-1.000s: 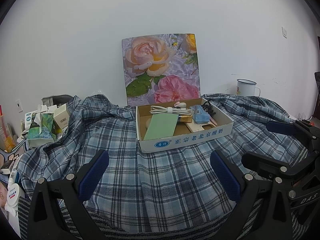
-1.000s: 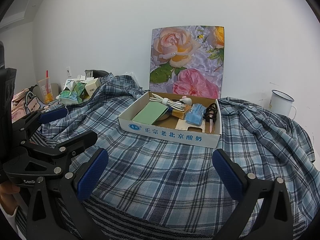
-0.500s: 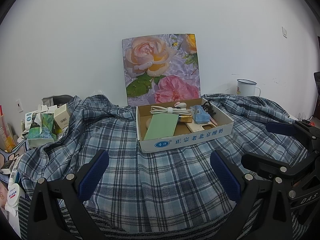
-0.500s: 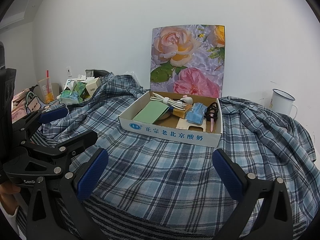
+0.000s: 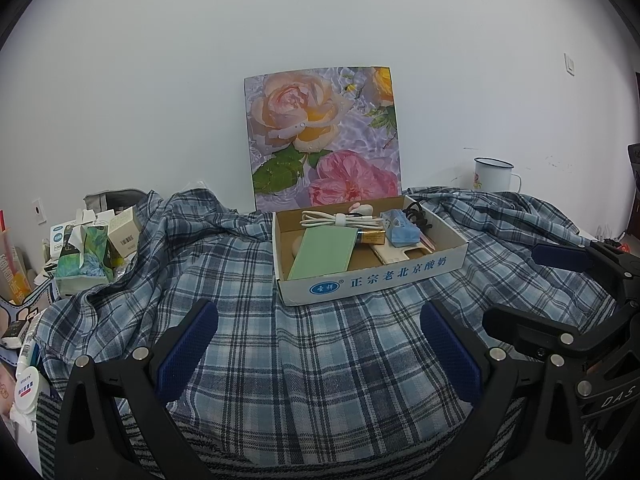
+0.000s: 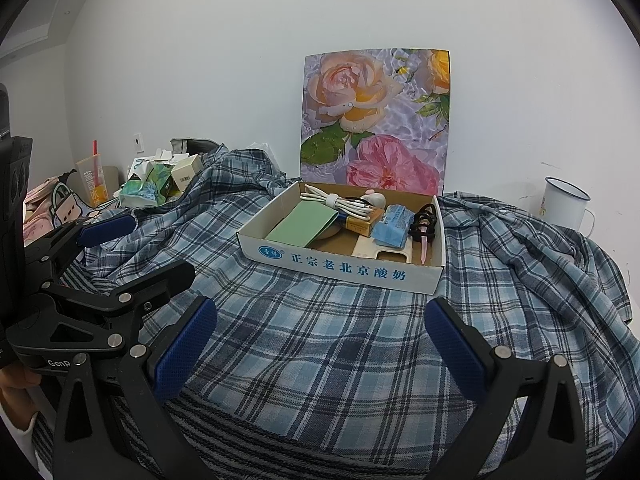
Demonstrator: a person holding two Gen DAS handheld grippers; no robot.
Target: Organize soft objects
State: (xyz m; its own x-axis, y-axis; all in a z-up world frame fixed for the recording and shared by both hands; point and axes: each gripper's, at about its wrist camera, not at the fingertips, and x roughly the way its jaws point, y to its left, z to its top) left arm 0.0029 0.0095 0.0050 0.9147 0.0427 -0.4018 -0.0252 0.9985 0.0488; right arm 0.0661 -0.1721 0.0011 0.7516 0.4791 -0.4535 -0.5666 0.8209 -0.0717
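Blue-and-grey plaid shirt (image 5: pixel 320 344) spread flat over desk, rumpled at left and right edges. Shallow white cardboard box (image 5: pixel 372 278) sits on shirt, holds green card, coiled white cable (image 6: pixel 340 203), blue packet, black clip. Left claw (image 5: pixel 318 348) spread wide, empty, low over shirt near box. Right claw (image 6: pixel 320 344) likewise wide, empty. White enamel mug (image 6: pixel 566 204) stands at far right.
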